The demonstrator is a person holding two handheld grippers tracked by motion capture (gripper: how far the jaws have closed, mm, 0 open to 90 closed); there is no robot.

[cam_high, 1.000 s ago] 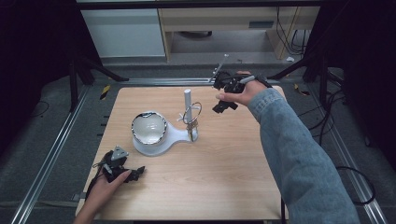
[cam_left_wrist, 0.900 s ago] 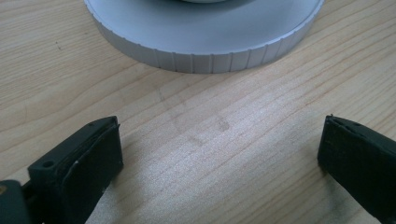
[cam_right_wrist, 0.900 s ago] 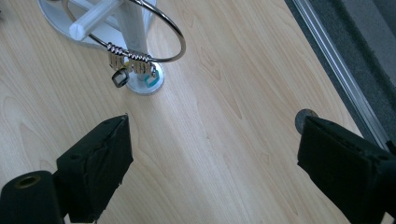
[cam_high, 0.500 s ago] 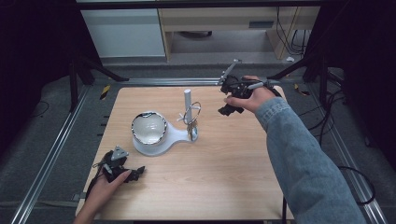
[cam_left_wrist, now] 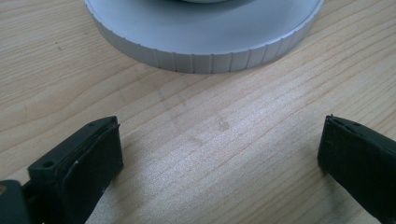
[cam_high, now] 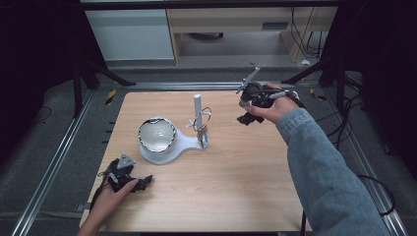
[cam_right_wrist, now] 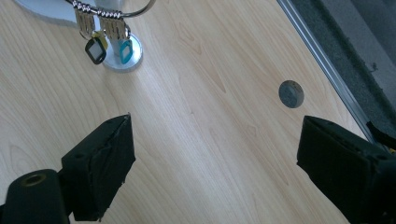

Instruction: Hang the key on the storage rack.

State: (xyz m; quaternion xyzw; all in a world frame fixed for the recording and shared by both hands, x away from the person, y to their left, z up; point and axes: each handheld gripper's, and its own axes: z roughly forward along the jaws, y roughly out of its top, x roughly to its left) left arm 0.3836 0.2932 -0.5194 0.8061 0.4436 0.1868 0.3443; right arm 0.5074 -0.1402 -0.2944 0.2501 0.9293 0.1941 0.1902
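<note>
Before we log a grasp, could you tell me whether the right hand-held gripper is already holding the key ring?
No, the right hand-held gripper stands open over bare wood, with the key ring hanging on its stand farther off.

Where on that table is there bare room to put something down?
Bare wood spans the near half of the table, between the left gripper and the sleeve, plus the far-left corner. It is crowded mid-table: the white stand with its bowl, post and hanging keys.

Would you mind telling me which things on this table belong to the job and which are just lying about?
In the job:
- key ring with keys
- white stand it hangs on
- right hand-held gripper, open

Lying about:
- bowl on the stand's base
- grey disc in the tabletop
</note>
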